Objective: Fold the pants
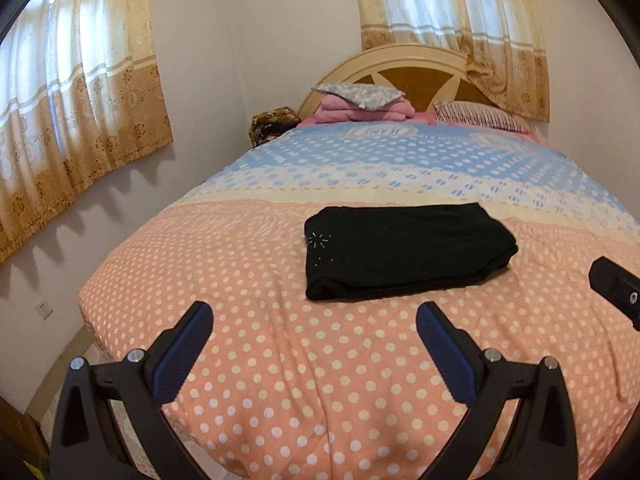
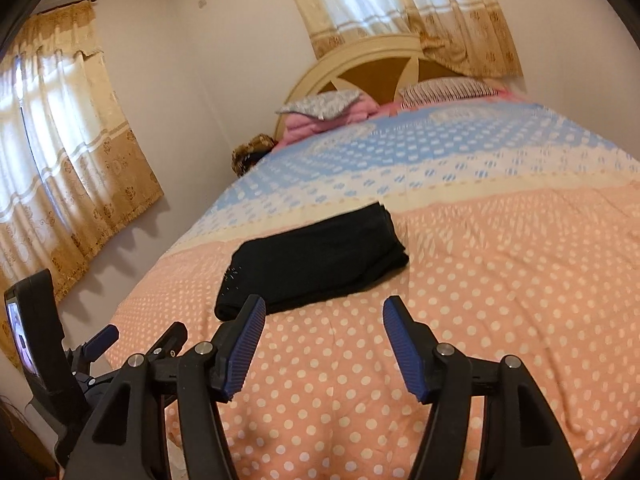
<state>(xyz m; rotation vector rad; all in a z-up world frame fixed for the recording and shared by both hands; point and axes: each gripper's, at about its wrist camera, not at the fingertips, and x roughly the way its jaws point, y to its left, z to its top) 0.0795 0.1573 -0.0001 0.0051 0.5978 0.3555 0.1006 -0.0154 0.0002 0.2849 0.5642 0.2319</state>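
Note:
The black pants (image 1: pixel 408 252) lie folded into a compact rectangle in the middle of the polka-dot bed cover (image 1: pixel 280 360), with small shiny studs near their left corner. My left gripper (image 1: pixel 314 320) hangs open above the cover, short of the pants' near edge, with nothing between its blue pads. In the right wrist view the folded pants (image 2: pixel 316 264) sit just beyond my right gripper (image 2: pixel 325 308), which is open and empty. Its left fingertip overlaps the pants' near corner in the picture. The left gripper (image 2: pixel 138 340) shows at lower left there.
At the bed's far end a grey pillow on folded pink bedding (image 1: pixel 360 104), a striped pillow (image 1: pixel 480 118) and the headboard (image 1: pixel 400 64). Curtains (image 1: pixel 80 120) and a wall run along the left side. The bed's left edge (image 1: pixel 92 312) drops to the floor.

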